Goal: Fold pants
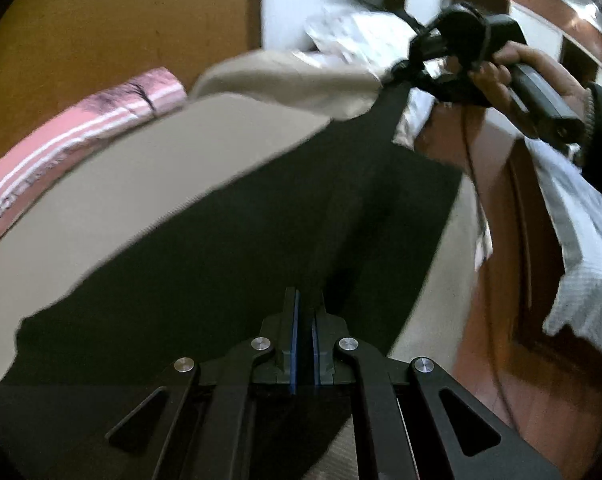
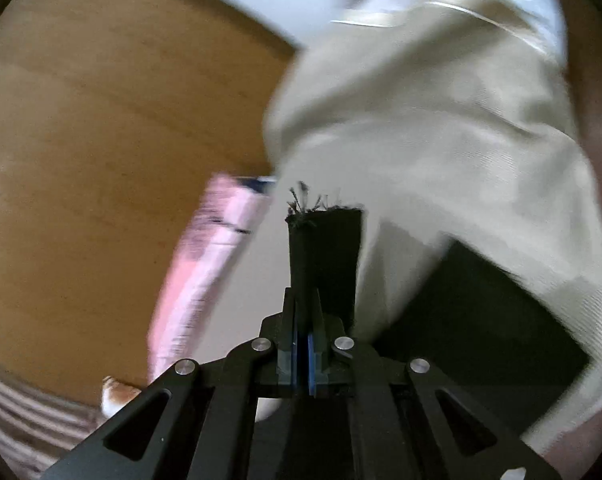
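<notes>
Black pants (image 1: 285, 216) lie spread over a beige sheet (image 1: 141, 184) and are drawn up in a taut ridge between both grippers. My left gripper (image 1: 304, 316) is shut at the near edge, with dark pants fabric between its blue pads. At the far end, a hand (image 1: 501, 76) holds my right gripper (image 1: 401, 70), which is shut on a pants corner and lifted off the bed. The right wrist view shows that gripper (image 2: 303, 304) pinching a strip of the pants (image 2: 325, 248) with a frayed hem sticking up. The picture is blurred by motion.
A pink striped cloth (image 1: 81, 120) lies along the sheet's far left edge. A beige pillow (image 1: 285, 76) and crumpled white fabric (image 1: 353, 36) sit at the back. A white towel (image 1: 581, 240) hangs over reddish wooden furniture (image 1: 501, 240) on the right. An orange-brown wall (image 1: 121, 20) stands behind.
</notes>
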The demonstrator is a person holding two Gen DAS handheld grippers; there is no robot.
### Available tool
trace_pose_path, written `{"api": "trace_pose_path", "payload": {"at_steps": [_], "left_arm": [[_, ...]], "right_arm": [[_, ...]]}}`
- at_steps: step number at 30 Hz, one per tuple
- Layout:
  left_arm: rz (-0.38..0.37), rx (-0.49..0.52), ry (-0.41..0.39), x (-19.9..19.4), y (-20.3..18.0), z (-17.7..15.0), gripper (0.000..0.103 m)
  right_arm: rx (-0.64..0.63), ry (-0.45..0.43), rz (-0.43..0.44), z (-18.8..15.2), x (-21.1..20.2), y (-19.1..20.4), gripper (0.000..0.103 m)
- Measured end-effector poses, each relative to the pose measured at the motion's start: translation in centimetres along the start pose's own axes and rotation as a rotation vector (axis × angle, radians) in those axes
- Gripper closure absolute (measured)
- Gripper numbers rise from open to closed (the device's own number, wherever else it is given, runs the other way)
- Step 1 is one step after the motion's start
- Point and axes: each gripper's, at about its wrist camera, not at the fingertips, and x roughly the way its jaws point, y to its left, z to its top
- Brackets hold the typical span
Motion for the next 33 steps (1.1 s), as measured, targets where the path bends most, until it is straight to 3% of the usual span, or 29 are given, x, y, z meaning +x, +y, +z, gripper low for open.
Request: {"api": "trace_pose_path", "payload": {"at_steps": [3, 8, 12, 18, 21, 23, 26, 29, 33], "left_arm": [[0.008, 0.042, 0.037, 1.2, -0.9, -1.1, 0.098], [-0.005, 0.059, 0.044, 1.1, -1.2, -1.6, 0.098], [-0.031, 0.087, 0.044, 0.6, -1.5, -2.0, 0.098], [-0.031, 0.101, 0.073, 1.6, -1.5, -2.1, 0.097], [-0.033, 0.09, 0.087, 1.7, -1.5, -1.9, 0.095], [-0.046, 0.074, 0.101, 1.5, -1.3, -1.7, 0.088], [-0.098, 0.019, 0.098, 0.2, -0.7, -1.7, 0.085], [-0.127, -0.043, 0.072, -2.2, 0.7, -1.9, 0.081], [-0.045, -0.129, -0.007, -6.7, 4.6, -3.2, 0.075]], "right_arm": [[0.061, 0.026, -0.089, -1.6, 0.1, -5.4, 0.099], [0.121, 0.019, -0.107, -3.5, 0.2, -10.1, 0.099], [0.107, -0.029, -0.103, -4.4, -0.5, -9.8, 0.099], [0.111, -0.009, -0.151, -5.3, 0.1, -11.3, 0.1], [0.149, -0.011, -0.147, -5.2, -0.2, -11.8, 0.1], [0.167, -0.035, -0.171, -5.0, -1.0, -12.1, 0.096], [0.174, -0.074, -0.21, -4.9, -3.0, -12.6, 0.086], [0.142, -0.094, -0.252, -4.9, -4.7, -12.0, 0.084], [-0.007, -0.12, -0.256, -5.0, -6.4, -7.4, 0.083]]}}
